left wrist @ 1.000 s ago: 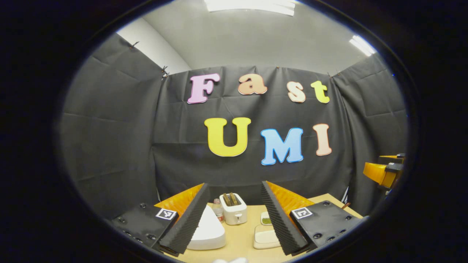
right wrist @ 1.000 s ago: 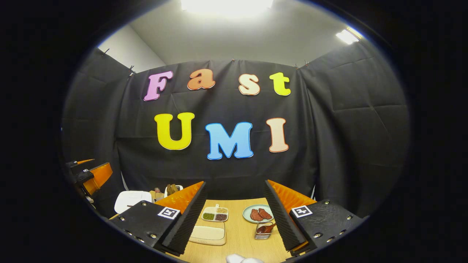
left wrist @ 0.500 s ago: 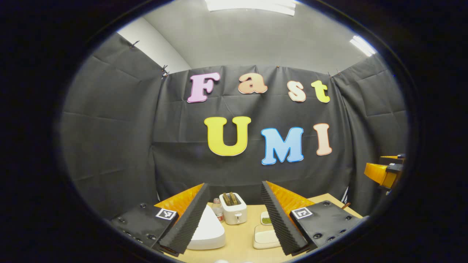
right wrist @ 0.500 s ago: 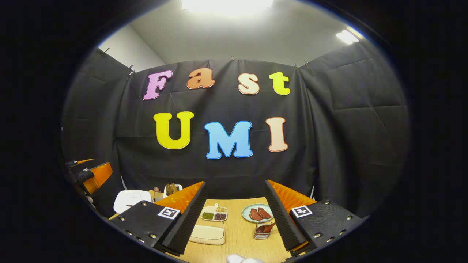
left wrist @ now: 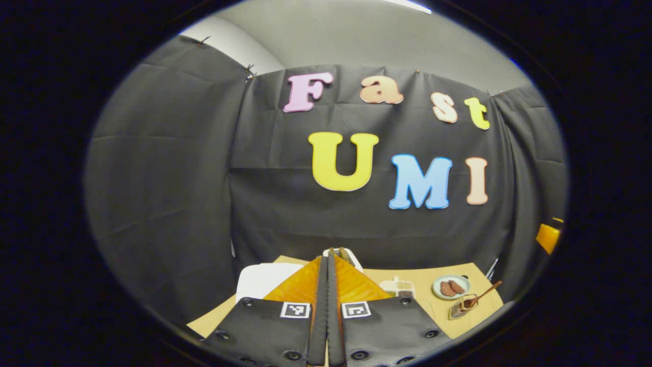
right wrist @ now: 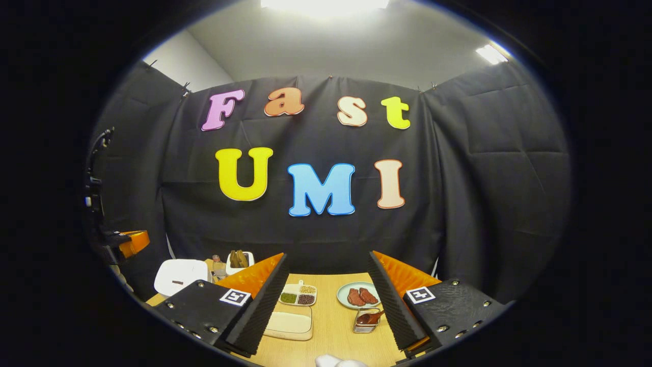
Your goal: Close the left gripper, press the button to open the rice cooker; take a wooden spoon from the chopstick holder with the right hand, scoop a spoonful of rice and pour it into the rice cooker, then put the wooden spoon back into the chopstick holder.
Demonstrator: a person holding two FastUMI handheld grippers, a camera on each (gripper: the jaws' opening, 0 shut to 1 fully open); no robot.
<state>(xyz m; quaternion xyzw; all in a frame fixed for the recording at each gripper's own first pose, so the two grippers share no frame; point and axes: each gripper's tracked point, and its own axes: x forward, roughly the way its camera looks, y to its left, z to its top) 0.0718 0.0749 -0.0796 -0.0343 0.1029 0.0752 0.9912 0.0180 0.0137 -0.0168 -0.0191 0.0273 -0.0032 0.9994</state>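
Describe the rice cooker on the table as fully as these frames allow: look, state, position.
The rice cooker is a white, smooth-shelled appliance with rounded corners, plastic by its look. Its lid is down, with a small dark mark on top. It sits at the table's far left end, beside a small bottle and a white toaster. In the left gripper view it lies just beyond the closed left claw, partly hidden by it. Nothing visibly presses on it.

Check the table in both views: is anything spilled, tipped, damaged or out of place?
Nothing stands out. The rice cooker sits shut, the toaster is upright, the tray, the divided dish and the plate lie flat, and the spoon rests in its holder. The table shows no spill.
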